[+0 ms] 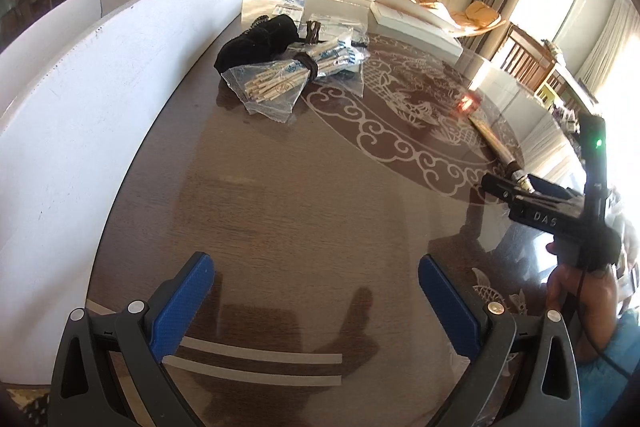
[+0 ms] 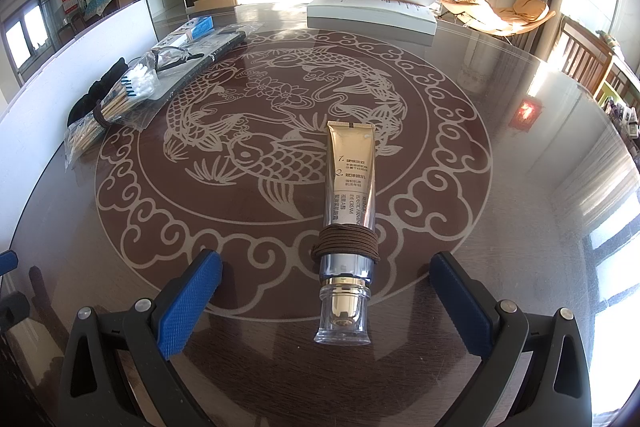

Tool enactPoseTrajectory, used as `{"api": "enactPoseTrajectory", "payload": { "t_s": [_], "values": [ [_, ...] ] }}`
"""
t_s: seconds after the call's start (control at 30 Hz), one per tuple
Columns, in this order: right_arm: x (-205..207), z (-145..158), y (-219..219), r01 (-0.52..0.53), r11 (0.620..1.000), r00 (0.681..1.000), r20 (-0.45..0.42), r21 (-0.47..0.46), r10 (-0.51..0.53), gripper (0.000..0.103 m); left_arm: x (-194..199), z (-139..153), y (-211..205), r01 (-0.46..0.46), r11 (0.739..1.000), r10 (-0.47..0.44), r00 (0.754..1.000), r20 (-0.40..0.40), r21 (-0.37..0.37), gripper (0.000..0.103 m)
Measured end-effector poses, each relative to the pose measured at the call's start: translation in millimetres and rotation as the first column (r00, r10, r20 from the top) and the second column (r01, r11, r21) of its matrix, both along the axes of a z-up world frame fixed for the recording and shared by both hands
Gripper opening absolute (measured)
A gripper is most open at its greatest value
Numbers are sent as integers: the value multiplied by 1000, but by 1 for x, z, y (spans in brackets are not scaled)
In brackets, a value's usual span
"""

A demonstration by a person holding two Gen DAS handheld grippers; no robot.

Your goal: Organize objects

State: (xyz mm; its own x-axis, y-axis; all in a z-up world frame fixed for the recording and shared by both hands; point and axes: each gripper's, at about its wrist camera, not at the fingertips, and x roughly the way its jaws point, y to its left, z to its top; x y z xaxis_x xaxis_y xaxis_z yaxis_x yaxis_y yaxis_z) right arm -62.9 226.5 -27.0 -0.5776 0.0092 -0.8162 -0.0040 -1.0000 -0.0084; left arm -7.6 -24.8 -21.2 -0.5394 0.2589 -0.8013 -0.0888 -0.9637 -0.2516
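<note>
A gold cream tube [image 2: 350, 183] with a clear cap lies on the dark round table [image 2: 500, 267], brown hair ties [image 2: 345, 245] wound around its lower end. My right gripper [image 2: 326, 291] stands open, the tube's cap between its blue fingers without touching them. In the left wrist view the same tube [image 1: 496, 143] shows at the right, with the right gripper [image 1: 520, 187] around its cap end. My left gripper [image 1: 316, 287] is open over bare table. A bundle of cotton swabs in plastic [image 1: 280, 83] and a black cloth [image 1: 256, 41] lie farther back.
A white board [image 1: 80, 87] stands along the table's left side. A white box [image 2: 372, 13] and a flat dark tray with packets [image 2: 208, 47] sit at the table's far side. A person's hand [image 1: 576, 291] holds the right gripper. Chairs stand beyond the right edge.
</note>
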Motion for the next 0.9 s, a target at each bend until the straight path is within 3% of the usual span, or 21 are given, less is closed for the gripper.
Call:
{"api": "enactPoseTrajectory", "payload": {
  "t_s": [0.07, 0.1, 0.2, 0.3, 0.4, 0.5, 0.53, 0.57, 0.6, 0.63, 0.7, 0.8, 0.9],
  "values": [
    [0, 0, 0, 0, 1000, 1000, 0, -1, 0, 103, -7, 7, -9, -17, 999, 18, 999, -35, 40, 103],
    [0, 0, 0, 0, 1000, 1000, 0, -1, 0, 103, -14, 10, -10, -15, 1000, 16, 998, -55, 22, 103],
    [0, 0, 0, 0, 1000, 1000, 0, -1, 0, 103, -44, 24, 6, 49, 993, -62, 991, -116, -109, 103],
    [0, 0, 0, 0, 1000, 1000, 0, 0, 0, 103, -80, 30, 29, 135, 963, -175, 971, -161, -232, 103],
    [0, 0, 0, 0, 1000, 1000, 0, 0, 0, 103, -123, 19, 46, 186, 925, -236, 965, -117, -332, 103],
    [0, 0, 0, 0, 1000, 1000, 0, -1, 0, 103, -154, 0, 53, 213, 904, -249, 967, -51, -371, 100],
    [0, 0, 0, 0, 1000, 1000, 0, -1, 0, 103, -160, -5, 52, 214, 907, -242, 970, -31, -364, 76],
    [0, 0, 0, 0, 1000, 1000, 0, 0, 0, 103, -163, -5, 47, 218, 927, -238, 971, -29, -306, 54],
    [0, 0, 0, 0, 1000, 1000, 0, -1, 0, 103, -164, -5, 42, 205, 944, -215, 977, -10, -258, 38],
    [0, 0, 0, 0, 1000, 1000, 0, -1, 0, 103, -161, -3, 38, 184, 953, -190, 982, -2, -239, 29],
    [0, 0, 0, 0, 1000, 1000, 0, 0, 0, 103, -144, -1, 33, 143, 965, -144, 989, 9, -219, 28],
    [0, 0, 0, 0, 1000, 1000, 0, -1, 0, 103, -97, -2, 21, 93, 988, -87, 995, 57, -122, 28],
    [0, 0, 0, 0, 1000, 1000, 0, -1, 0, 103, -49, -2, 15, 50, 997, -47, 998, 53, -66, 30]
  ]
}}
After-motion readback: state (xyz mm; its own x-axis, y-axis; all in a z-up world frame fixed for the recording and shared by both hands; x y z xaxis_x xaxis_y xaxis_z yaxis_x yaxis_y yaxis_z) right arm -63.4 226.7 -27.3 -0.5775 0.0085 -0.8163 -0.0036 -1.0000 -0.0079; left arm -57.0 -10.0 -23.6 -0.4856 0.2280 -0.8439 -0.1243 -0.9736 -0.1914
